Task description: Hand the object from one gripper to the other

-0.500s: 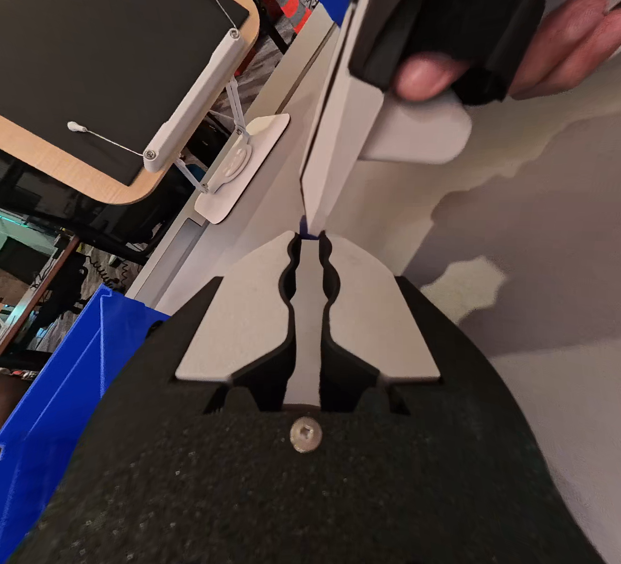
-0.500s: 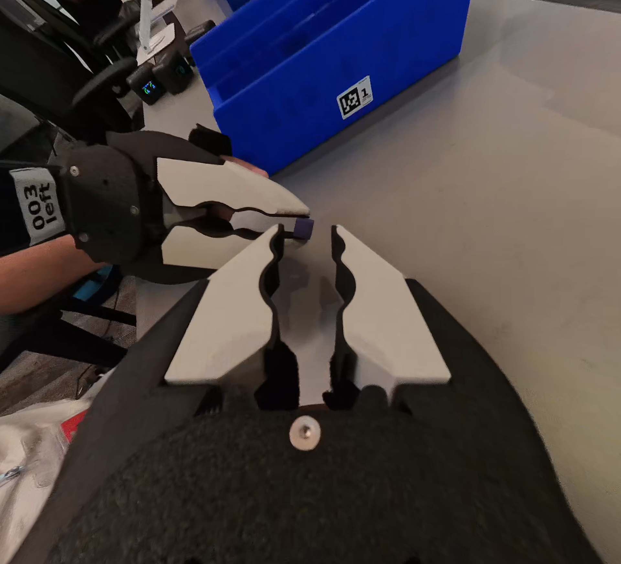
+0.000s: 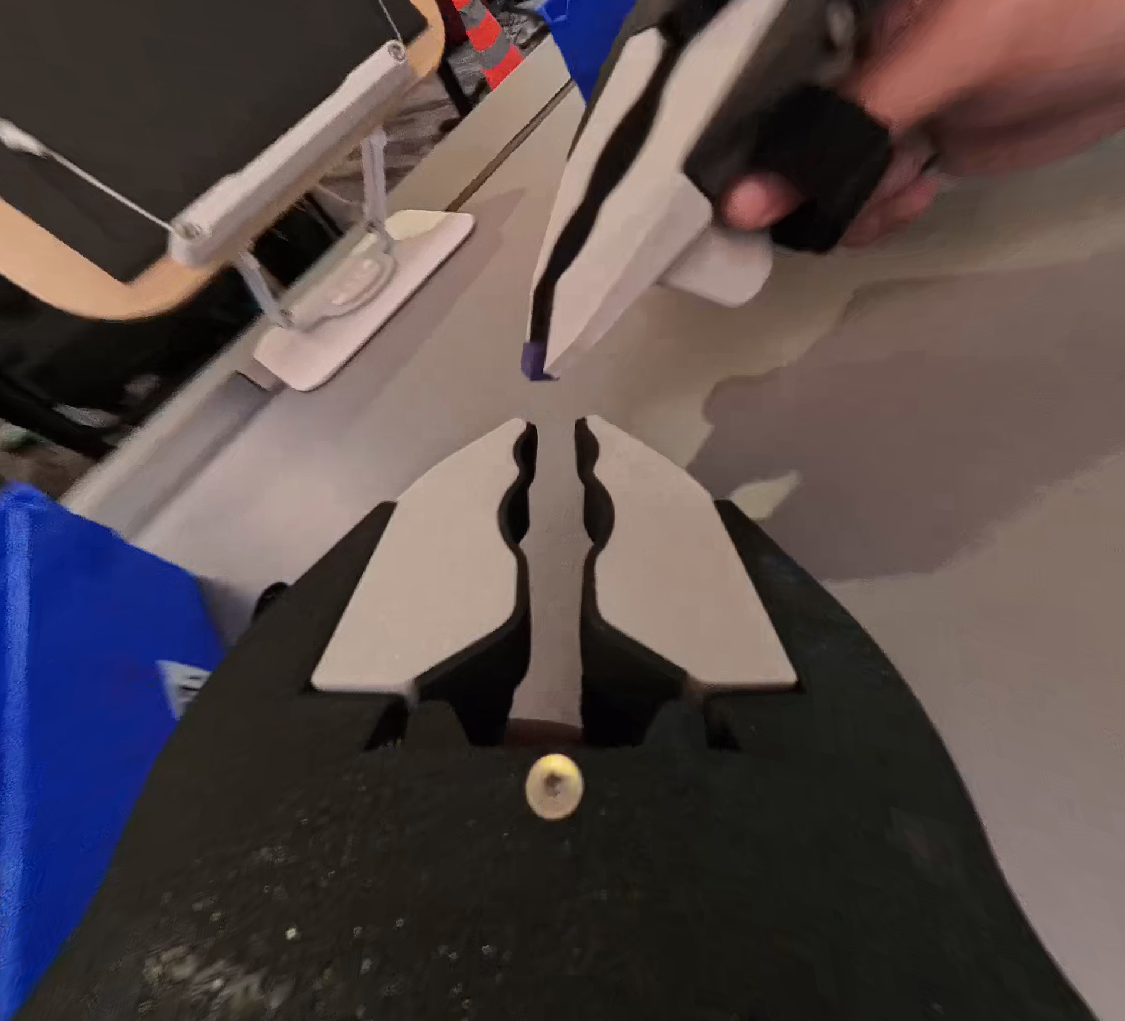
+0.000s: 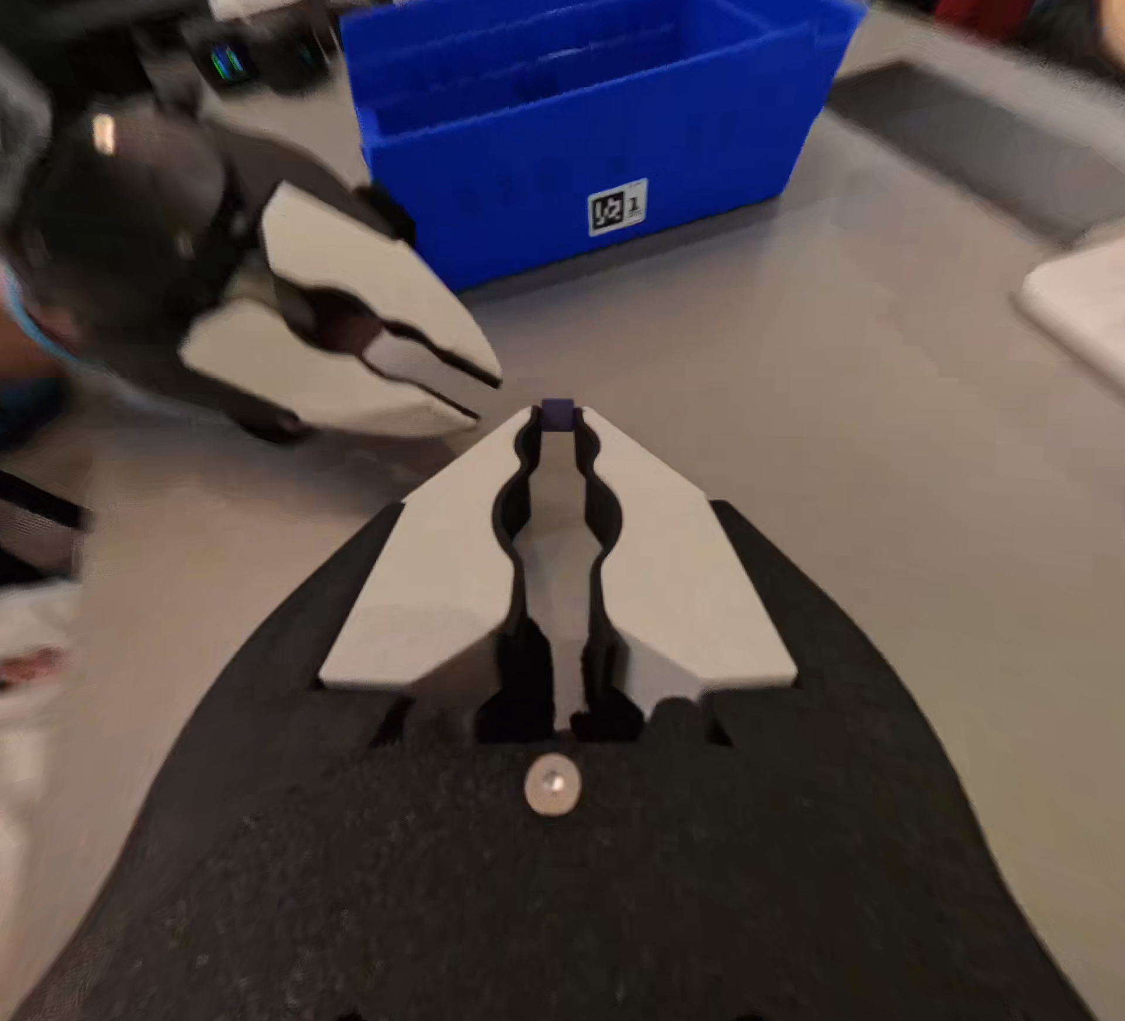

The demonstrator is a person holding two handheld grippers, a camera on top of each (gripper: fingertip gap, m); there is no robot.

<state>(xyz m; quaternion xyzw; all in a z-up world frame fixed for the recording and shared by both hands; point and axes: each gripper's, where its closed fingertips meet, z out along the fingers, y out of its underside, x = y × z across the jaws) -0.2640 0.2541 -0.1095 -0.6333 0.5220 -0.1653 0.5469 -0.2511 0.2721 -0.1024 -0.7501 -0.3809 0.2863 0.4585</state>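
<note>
Purple and roughly cube-shaped, a small block (image 4: 558, 415) sits pinched between the very tips of the right gripper (image 4: 559, 418), above the smooth grey tabletop (image 4: 791, 474) rather than on it. The right gripper's pale, matte fingers (image 4: 438, 566) taper to points from a coarse, speckled black body, their inner edges cut in a wavy profile; they press on the block from either side, leaving only a block-wide slot between them. In the left wrist view the same block (image 3: 536, 362) shows at the tip of the right gripper (image 3: 543, 365), gripped by a hand (image 3: 974, 97) blurred with motion. Just beside it, apart from the block, the left gripper (image 3: 556, 427) holds nothing; its fingers (image 3: 450, 566) stand slightly parted, a narrow gap showing bare tabletop (image 3: 913, 687) between them. From the right wrist view the left gripper (image 4: 484, 398) appears at the left, its tips near the block but not touching it. Behind stands a blue ribbed plastic bin (image 4: 578, 140) with a square printed sticker (image 4: 616, 207) on its front wall. An orange traffic cone (image 3: 481, 30) stands beyond the table edge.
</note>
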